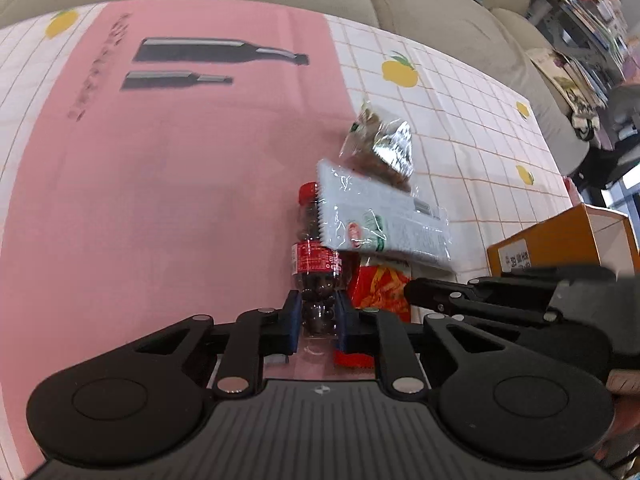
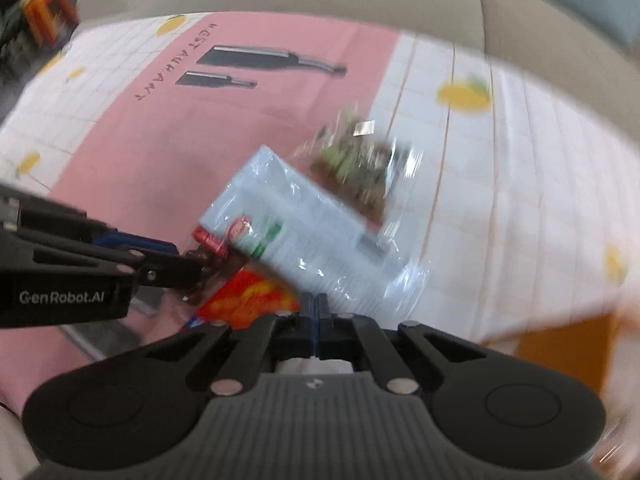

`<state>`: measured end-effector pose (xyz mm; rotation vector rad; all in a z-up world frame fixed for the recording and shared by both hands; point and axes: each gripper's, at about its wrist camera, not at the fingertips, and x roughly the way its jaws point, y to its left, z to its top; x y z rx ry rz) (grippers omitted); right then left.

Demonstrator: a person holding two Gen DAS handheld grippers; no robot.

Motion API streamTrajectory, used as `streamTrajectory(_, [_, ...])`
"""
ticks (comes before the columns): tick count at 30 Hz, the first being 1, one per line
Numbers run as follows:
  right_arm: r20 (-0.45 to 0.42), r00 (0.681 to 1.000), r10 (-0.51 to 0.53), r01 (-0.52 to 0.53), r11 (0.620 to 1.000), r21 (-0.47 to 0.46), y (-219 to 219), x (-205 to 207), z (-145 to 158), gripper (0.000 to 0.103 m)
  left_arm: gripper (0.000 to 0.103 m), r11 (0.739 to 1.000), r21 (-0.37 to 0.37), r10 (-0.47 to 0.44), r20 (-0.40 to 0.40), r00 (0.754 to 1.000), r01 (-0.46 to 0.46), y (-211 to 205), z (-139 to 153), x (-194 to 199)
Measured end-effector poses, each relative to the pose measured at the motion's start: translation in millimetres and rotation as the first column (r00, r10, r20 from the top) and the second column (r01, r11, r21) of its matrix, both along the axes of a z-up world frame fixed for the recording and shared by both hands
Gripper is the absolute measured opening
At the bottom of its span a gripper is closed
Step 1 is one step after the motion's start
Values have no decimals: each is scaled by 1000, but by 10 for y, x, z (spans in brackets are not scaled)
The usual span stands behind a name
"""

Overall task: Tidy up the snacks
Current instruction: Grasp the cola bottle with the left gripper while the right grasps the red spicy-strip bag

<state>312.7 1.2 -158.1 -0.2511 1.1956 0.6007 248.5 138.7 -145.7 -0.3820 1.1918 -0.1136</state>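
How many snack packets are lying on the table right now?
3 packets: a pale blue one resting across the cola bottle, a clear bag of brown bits behind it, and a red-orange one beneath. More may be hidden underneath.

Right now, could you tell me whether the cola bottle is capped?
Capped: the cola bottle wears its red cap, while the left gripper clamps its lower body.
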Motion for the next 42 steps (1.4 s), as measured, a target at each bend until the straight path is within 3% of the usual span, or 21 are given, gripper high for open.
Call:
streamTrajectory(7, [58,990,-129,121,985,119,-118,-537,-41,1,19,995,-45,84,4,996,-84,24,-25,-368])
streamTrajectory(10, [66,977,-201,189,970,154,-165,-717,-39,8,19,993,-49,109,4,994,-109,21,-23,-517])
streamTrajectory(13, [107,963,-246,222,955,197,-175,-863,-17,37,19,991,-24,134,20,991,-134,33,0,-617])
streamTrajectory(18, [204,940,-274,229,948,219,-61,-977,-32,46,25,982,11,186,43,982,-187,105,4,-698])
streamTrajectory(24, [177,937,-300,255,937,239,34,-814,-154,59,41,983,-18,184,73,980,-183,176,-40,-761])
streamTrajectory(29, [251,938,-240,194,961,196,144,-844,-215,60,42,974,-64,224,73,972,-219,245,-57,-804])
streamTrajectory(32, [287,937,-198,154,974,167,146,-920,-220,50,53,976,-83,209,85,974,-202,195,-32,-796])
streamTrajectory(34, [284,941,-185,143,976,161,89,-965,-213,49,60,980,-79,190,103,976,-182,135,-8,-794])
streamTrajectory(42, [244,958,-153,126,985,122,-192,-1217,-174,49,63,994,80,68,134,989,-79,-203,-31,-776])
